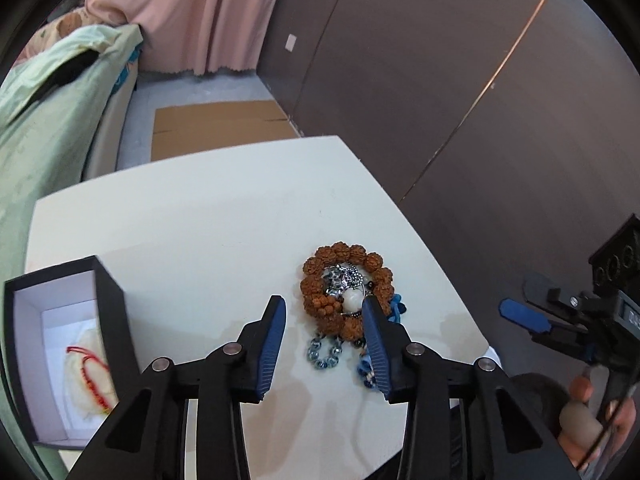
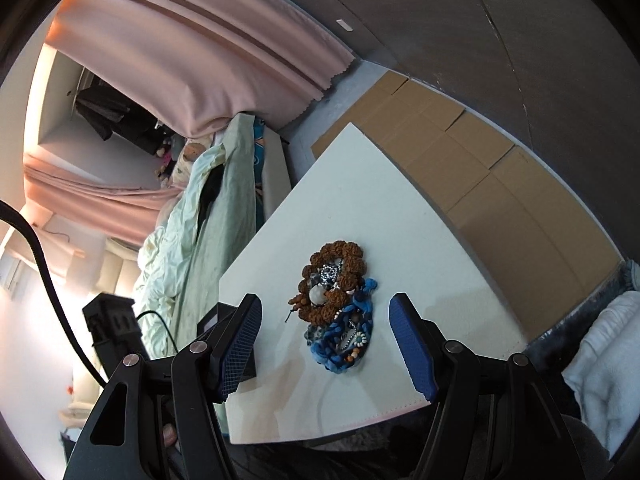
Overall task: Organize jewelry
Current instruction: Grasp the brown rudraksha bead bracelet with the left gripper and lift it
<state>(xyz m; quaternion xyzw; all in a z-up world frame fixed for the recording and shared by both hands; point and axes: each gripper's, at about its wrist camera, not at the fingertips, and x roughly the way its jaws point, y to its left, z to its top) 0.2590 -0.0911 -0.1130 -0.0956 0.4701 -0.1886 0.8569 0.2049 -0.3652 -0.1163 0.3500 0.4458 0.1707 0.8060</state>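
Observation:
A heap of jewelry lies on the white table [image 1: 200, 220]. It holds a brown bead bracelet [image 1: 320, 258], a white bead [image 1: 354, 300], silver pieces [image 1: 344, 276], pale blue beads [image 1: 324, 354] and blue woven cord [image 1: 396, 308]. My left gripper [image 1: 323, 300] hovers low over the heap with its jaws apart. Its right fingertip [image 1: 370, 308] overlaps the bracelet's rim by the white bead, and the left fingertip stands clear. My right gripper [image 2: 325, 300] is open above the same bracelet [image 2: 320, 256] and blue cord [image 2: 340, 340]. A black box [image 1: 108, 292] at left holds a red cord bracelet [image 1: 94, 376].
A bed with a green quilt [image 1: 40, 140] runs along the table's left side, with a pink curtain [image 1: 192, 12] behind it. Flat cardboard [image 1: 216, 128] lies on the floor beyond the table, by a dark wall [image 1: 440, 80]. A person's hand [image 1: 584, 404] is at the lower right.

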